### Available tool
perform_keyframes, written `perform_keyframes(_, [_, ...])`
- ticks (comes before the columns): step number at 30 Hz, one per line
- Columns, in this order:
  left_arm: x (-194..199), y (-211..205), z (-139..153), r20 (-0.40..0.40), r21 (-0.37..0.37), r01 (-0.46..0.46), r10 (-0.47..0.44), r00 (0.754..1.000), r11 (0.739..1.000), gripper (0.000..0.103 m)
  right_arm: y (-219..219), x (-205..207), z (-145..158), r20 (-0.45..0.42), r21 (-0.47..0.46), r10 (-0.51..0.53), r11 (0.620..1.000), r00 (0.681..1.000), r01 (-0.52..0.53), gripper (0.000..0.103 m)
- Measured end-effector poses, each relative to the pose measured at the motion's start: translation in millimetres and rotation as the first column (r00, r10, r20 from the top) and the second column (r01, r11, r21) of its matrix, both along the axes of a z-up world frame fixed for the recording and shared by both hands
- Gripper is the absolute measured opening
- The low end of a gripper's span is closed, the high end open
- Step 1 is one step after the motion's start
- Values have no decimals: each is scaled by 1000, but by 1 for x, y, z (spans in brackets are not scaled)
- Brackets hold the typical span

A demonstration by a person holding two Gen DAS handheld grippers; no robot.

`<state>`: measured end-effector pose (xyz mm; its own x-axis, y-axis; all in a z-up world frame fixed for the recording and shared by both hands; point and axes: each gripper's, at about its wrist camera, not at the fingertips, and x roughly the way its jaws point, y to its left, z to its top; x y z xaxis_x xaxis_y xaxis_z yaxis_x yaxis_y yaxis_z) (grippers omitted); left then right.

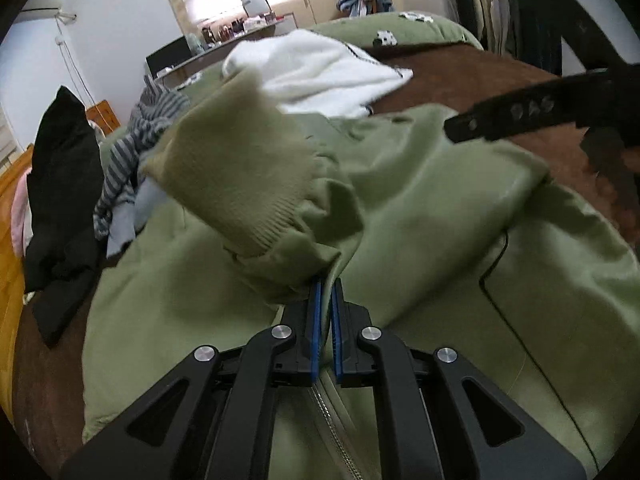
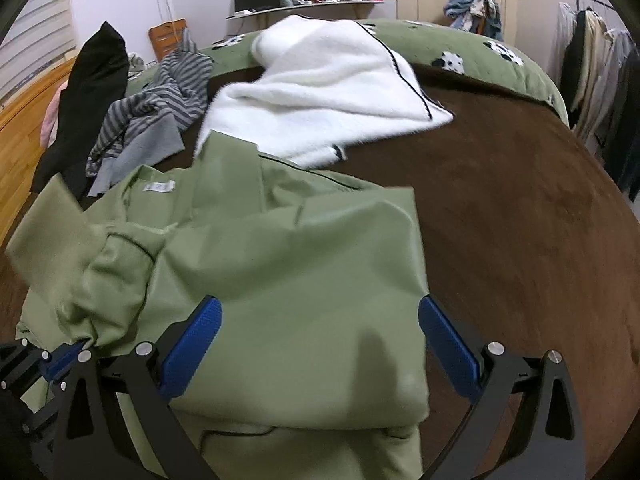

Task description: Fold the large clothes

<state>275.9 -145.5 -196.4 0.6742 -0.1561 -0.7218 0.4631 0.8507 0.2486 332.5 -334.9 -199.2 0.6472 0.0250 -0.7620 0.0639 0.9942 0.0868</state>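
Note:
A large olive-green zip jacket [image 1: 420, 208] lies spread on the brown bed cover. My left gripper [image 1: 326, 284] is shut on a bunched sleeve of it just behind the ribbed cuff [image 1: 240, 184], which is lifted above the jacket's body. In the right wrist view the jacket [image 2: 288, 264] lies partly folded, a white label near its collar. My right gripper [image 2: 320, 320] is open, its blue pads [image 2: 192, 344] on either side of the folded part, holding nothing. The left gripper [image 2: 60, 354] shows at the lower left. The right gripper's arm [image 1: 528, 114] shows at the upper right.
A white fluffy garment [image 2: 328, 92] lies beyond the jacket. A striped grey garment [image 2: 160, 112] and a black one [image 2: 92, 92] lie to the left. A green quilt [image 2: 460, 52] covers the bed's far end. Bare brown cover [image 2: 520, 200] lies to the right, hanging clothes [image 2: 600, 80] beyond.

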Motion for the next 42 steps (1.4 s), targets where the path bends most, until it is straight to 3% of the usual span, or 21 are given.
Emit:
perform_keyframes(8, [3,-1,2,0,13,8,-8,1000,1000,8,-7,-3,-9,-23,3,-23,1000,999,24,97])
perform_keyframes(10, [3,-3,3,2,27,18,-18,1000,999,13,-6,-4,-6,-23,1,-23,1000,999,23,97])
perform_keyframes(11, [2,-4,5,-1,20,34,-34,999,999,22,-5,-4,-4,-21,-3,-23,1000,1000,23,97])
perform_keyframes(12, [-1,-6,7,-1,18,43,-43,999,999,49,-5,-5,0,-16,-8,-23,1000,1000,23,97])
perform_keyframes(14, [-8,-6,15,38,16,48,-49,998,999,87,-4,-5,7,-15,-25,-29,999,999,28,97])
perform_keyframes(20, [-31,6,49,111,-17,76,-73,991,997,97,-2,-11,39,18,-44,-21,999,1000,22,97])
perform_keyframes(24, [-22,28,64,77,-54,36,-32,997,998,97,8,-15,65,28,-42,24,999,999,-23,97])
perform_keyframes(27, [-7,45,62,30,-45,-6,8,1000,999,97,23,-19,66,11,-18,54,998,999,-53,97])
perform_keyframes(35, [35,89,31,-95,-94,-129,121,988,987,97,76,-22,23,-40,-62,105,992,994,-108,96])
perform_keyframes(36, [40,93,24,-112,-102,-140,128,985,985,97,83,-21,13,-47,-66,111,991,993,-114,94])
perform_keyframes(38, [48,101,8,-157,-113,-158,139,978,981,97,89,-19,-3,-80,-71,127,989,989,-133,76])
perform_keyframes(40, [54,106,-8,-195,-121,-167,142,970,978,97,94,-15,-22,-116,-55,145,987,983,-153,66])
perform_keyframes(42, [57,113,-21,-231,-165,-177,136,963,970,98,95,-13,-33,-117,-64,143,986,983,-151,65])
